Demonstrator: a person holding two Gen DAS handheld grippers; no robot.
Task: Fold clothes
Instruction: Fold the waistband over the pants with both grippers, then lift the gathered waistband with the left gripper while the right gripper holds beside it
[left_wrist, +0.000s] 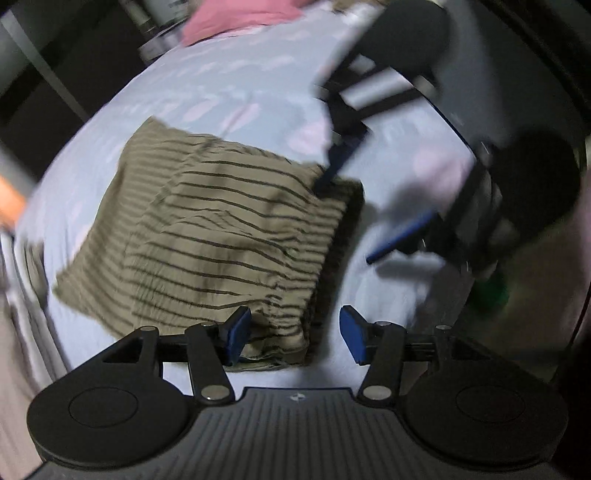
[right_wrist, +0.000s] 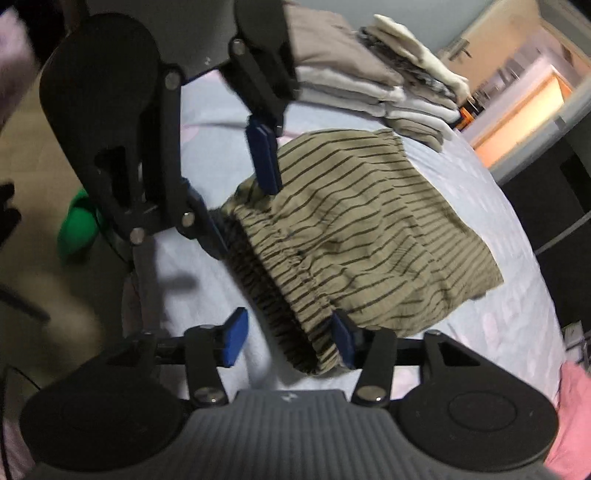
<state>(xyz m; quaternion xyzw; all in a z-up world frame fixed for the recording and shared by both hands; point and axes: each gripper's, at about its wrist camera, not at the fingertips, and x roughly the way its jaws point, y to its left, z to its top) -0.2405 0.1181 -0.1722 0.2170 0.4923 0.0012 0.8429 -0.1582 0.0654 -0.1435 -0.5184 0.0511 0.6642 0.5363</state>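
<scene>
Pale bedsheet (left_wrist: 229, 85), crinkled olive striped shorts (left_wrist: 221, 236), left gripper (left_wrist: 295, 338) and right gripper (right_wrist: 288, 341) both spread wide.

Pale bed sheet (left_wrist: 258, 85) — green object (right_wrist: 79, 225)

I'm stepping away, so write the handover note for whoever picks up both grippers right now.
Left gripper: open, at one corner of the waistband end of the striped shorts, holding nothing.
Right gripper: open, at the other waistband corner, one finger against the elastic, not clamped.
The shorts lie flat on the light blue bedsheet, apparently folded in half.
Done: a stack of folded clothes sits just beyond the shorts.
Left: grip both waistband corners, finish folding the shorts and add them to the stack. A pink garment at the bed's edge may still need folding.
</scene>
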